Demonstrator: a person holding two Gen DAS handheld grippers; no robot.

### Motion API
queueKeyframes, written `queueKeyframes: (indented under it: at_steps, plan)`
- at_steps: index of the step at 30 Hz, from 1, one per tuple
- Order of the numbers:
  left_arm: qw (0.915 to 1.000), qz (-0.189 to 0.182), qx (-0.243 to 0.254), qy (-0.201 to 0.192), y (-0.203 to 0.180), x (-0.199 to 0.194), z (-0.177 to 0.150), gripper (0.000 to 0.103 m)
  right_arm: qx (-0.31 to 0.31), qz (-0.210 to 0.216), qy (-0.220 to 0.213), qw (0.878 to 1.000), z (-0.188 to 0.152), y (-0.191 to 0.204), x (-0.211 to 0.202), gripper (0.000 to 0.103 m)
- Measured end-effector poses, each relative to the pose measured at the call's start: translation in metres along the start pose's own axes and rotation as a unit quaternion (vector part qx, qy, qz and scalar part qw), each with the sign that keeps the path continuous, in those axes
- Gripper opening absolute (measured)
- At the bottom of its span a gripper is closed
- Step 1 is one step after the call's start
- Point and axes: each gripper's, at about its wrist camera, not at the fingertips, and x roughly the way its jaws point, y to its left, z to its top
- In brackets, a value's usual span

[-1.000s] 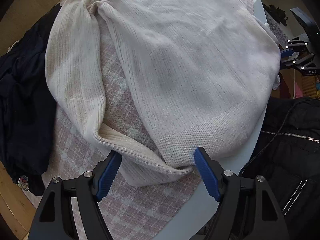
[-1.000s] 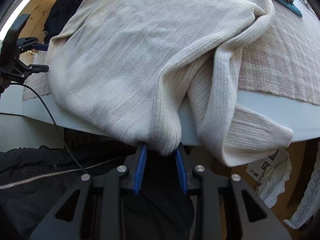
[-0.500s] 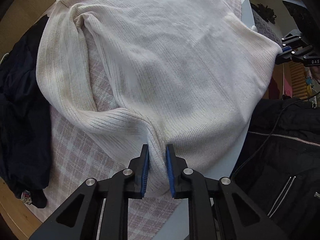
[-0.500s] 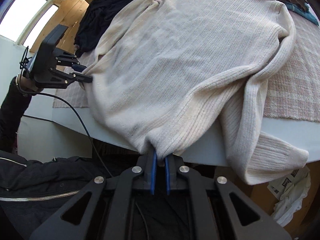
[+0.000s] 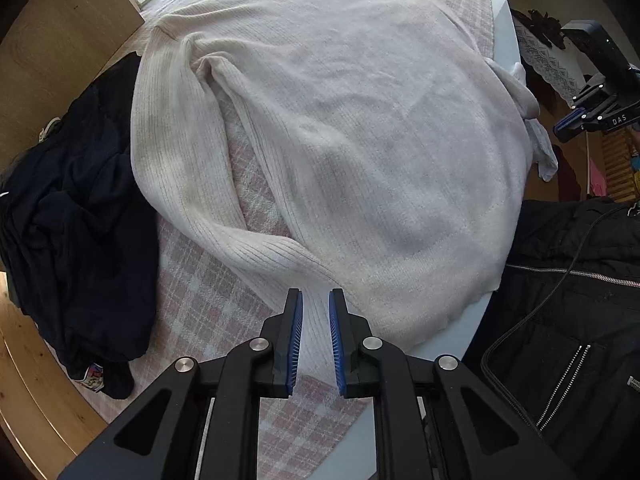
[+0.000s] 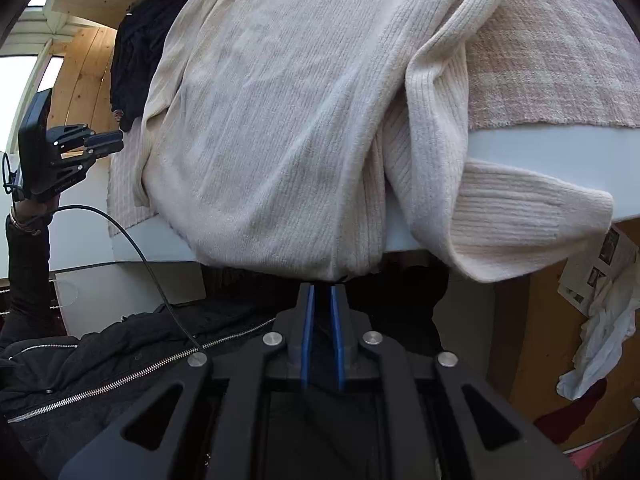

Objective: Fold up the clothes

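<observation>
Your left gripper (image 5: 314, 336) and right gripper (image 6: 322, 332) both pinch the sweater (image 5: 360, 140); it's soft and floppy, so keep holding its bottom corners.

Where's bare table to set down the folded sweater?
Free: the plaid cloth strip between the cream sweater and the dark clothes pile, and the cloth right of the draped sleeve in the right wrist view. Crowded: the sweater fills the middle; the dark pile takes the left edge.
</observation>
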Motion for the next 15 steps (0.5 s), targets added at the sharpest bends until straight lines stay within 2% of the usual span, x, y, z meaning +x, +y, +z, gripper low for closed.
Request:
queueKeyframes:
  at_steps: [2,6,9,10,13,15]
  plan:
    - [0.9998,-0.015,0.011,-0.008,-0.015,0.005,0.004,0.019,-0.002,0.005,-0.024,1.0,0.003,-0.003,-0.014,0.011]
    - [0.9994,-0.029,0.003,-0.017,-0.026,0.025,0.01,0.018,0.009,-0.002,-0.058,0.998,0.024,-0.009,-0.033,0.011]
    - [0.9996,-0.015,-0.01,-0.021,-0.032,0.03,0.006,0.019,0.014,-0.054,-0.072,0.996,0.046,-0.024,-0.045,0.012]
    - [0.9994,-0.006,-0.02,-0.026,-0.031,0.029,0.003,0.021,0.016,-0.067,-0.076,0.995,0.052,-0.031,-0.053,0.012]
    - [0.9958,0.005,-0.082,-0.042,-0.016,0.017,-0.014,0.023,-0.007,-0.072,-0.084,0.994,0.078,-0.034,-0.07,0.012]
    - [0.9887,0.026,-0.137,-0.056,-0.001,0.005,-0.031,0.028,-0.059,-0.079,-0.085,0.991,0.099,-0.017,-0.079,0.012]
